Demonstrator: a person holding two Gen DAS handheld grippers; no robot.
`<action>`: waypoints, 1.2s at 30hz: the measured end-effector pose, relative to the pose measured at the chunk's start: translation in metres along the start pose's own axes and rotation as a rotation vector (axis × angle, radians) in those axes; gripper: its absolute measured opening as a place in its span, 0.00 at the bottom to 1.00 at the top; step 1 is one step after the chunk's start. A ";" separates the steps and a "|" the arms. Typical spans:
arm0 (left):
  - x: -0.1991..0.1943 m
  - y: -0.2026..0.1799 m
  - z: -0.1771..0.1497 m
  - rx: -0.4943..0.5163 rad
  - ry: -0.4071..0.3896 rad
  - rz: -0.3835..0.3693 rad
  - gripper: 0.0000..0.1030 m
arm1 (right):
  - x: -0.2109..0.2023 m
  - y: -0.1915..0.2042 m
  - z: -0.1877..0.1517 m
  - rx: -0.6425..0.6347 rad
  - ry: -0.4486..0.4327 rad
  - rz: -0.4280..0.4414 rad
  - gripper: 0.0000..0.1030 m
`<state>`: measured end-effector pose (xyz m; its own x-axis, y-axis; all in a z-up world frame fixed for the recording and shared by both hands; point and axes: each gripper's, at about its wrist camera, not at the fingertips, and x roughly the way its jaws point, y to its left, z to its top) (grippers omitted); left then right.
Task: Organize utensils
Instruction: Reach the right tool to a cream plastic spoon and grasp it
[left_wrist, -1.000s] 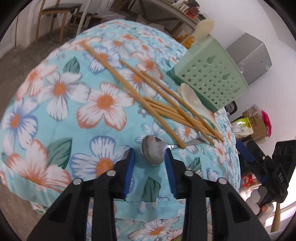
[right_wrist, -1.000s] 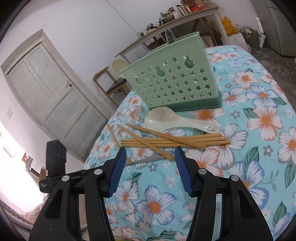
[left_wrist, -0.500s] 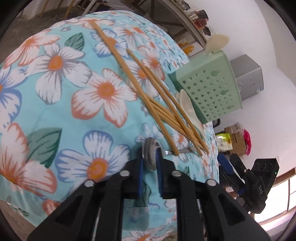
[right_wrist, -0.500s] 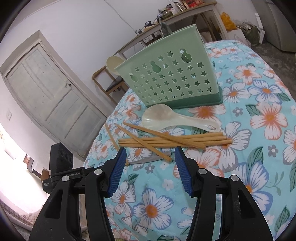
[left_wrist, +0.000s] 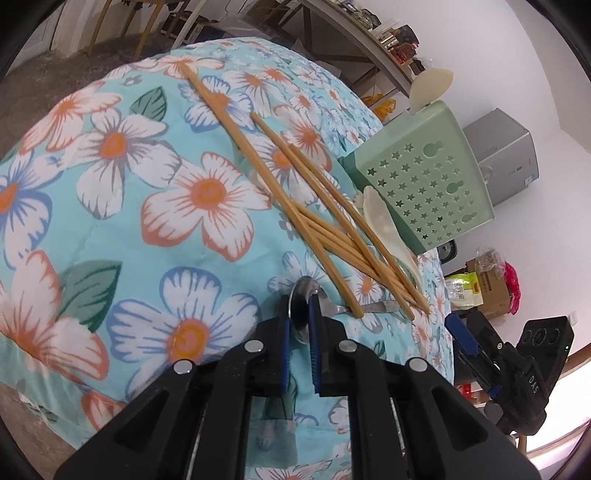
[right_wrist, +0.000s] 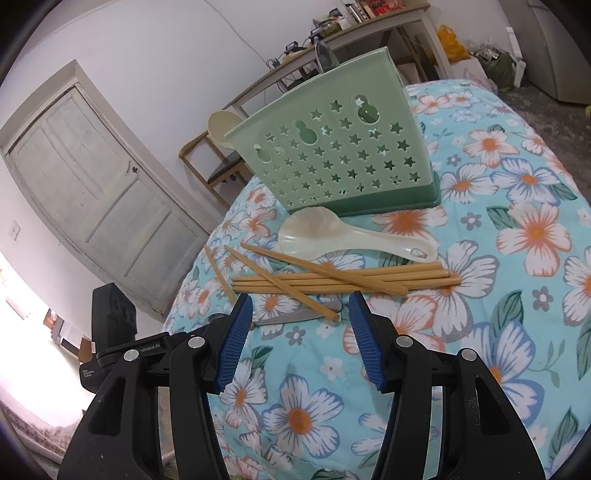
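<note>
Near the table's edge, a metal spoon (left_wrist: 301, 308) has its bowl pinched edge-on between the blue pads of the left gripper (left_wrist: 300, 299), its handle running under a loose heap of wooden chopsticks (left_wrist: 325, 221) on the floral tablecloth (left_wrist: 155, 177). Just beyond the chopsticks lies a pale plastic rice paddle (right_wrist: 332, 238), close against the base of a green star-perforated utensil caddy (right_wrist: 332, 155), which stands upright with another pale paddle (right_wrist: 221, 127) poking up behind its far corner. On the opposite side, the right gripper (right_wrist: 301, 314) hangs above the cloth with jaws spread wide, gripping nothing, its tips framing the spoon's handle end and the nearest chopstick tips.
</note>
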<state>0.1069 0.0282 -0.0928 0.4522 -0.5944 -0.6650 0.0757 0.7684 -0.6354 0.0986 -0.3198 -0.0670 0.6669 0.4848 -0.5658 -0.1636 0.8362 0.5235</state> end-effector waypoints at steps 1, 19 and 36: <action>-0.002 -0.002 0.001 0.008 -0.005 0.008 0.08 | -0.001 0.000 0.000 -0.003 -0.001 -0.004 0.51; -0.017 0.015 0.010 0.028 -0.062 0.067 0.09 | -0.004 0.019 0.027 -0.172 -0.079 -0.163 0.50; -0.012 0.021 0.013 0.045 -0.052 0.036 0.10 | 0.073 0.016 0.051 -0.521 0.110 -0.366 0.46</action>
<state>0.1142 0.0549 -0.0933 0.5005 -0.5543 -0.6650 0.0983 0.7995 -0.5925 0.1819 -0.2843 -0.0681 0.6728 0.1454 -0.7254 -0.2900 0.9539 -0.0777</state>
